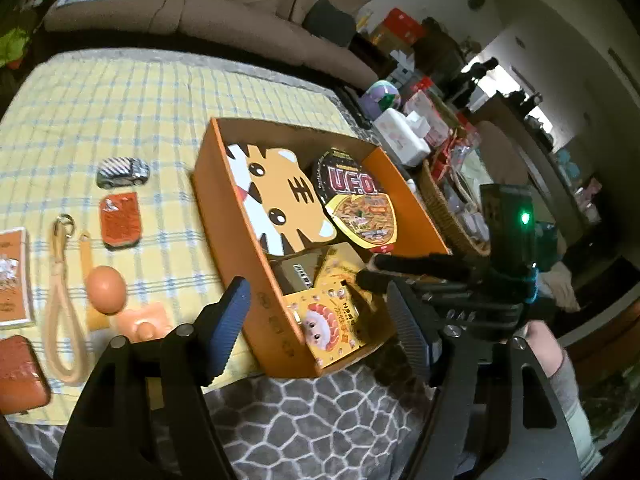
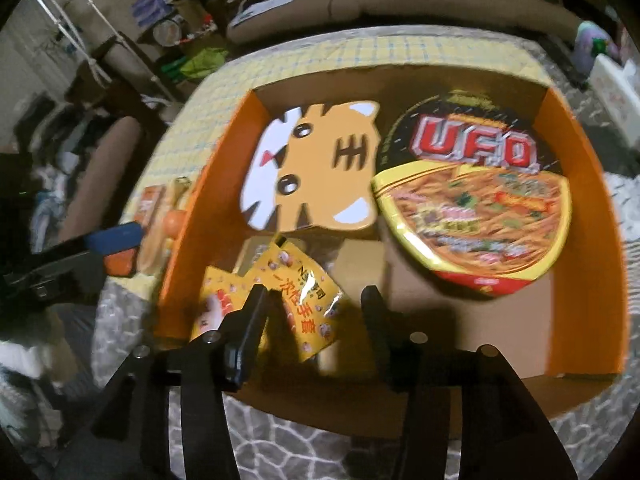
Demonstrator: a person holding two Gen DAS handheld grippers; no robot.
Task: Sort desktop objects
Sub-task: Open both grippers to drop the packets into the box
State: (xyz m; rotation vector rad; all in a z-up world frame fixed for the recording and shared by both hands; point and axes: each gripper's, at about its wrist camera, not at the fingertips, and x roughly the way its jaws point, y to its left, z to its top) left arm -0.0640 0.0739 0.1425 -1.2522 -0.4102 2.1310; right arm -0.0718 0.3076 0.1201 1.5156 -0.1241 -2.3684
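Observation:
An orange cardboard box (image 1: 236, 240) stands on the yellow checked cloth (image 1: 120, 100). It holds a tiger-face card (image 1: 280, 196), a UFO noodle bowl (image 1: 360, 204), a small brown box (image 1: 296, 272) and a yellow snack packet (image 1: 328, 320). My left gripper (image 1: 320, 328) hangs open above the box's near corner, its pads touching nothing. My right gripper (image 2: 314, 312) is open inside the box (image 2: 580, 200), straddling the yellow packet (image 2: 308, 300), which lies loose beside the noodle bowl (image 2: 480, 200) and tiger card (image 2: 316, 168).
Left of the box lie a toy car (image 1: 122, 172), a red-orange pouch (image 1: 120, 220), an egg (image 1: 106, 288), a rope lanyard (image 1: 60, 300), an orange card pack (image 1: 12, 276) and a brown case (image 1: 20, 376). A sofa (image 1: 200, 12) is behind; a wicker basket (image 1: 444, 208) stands to the right.

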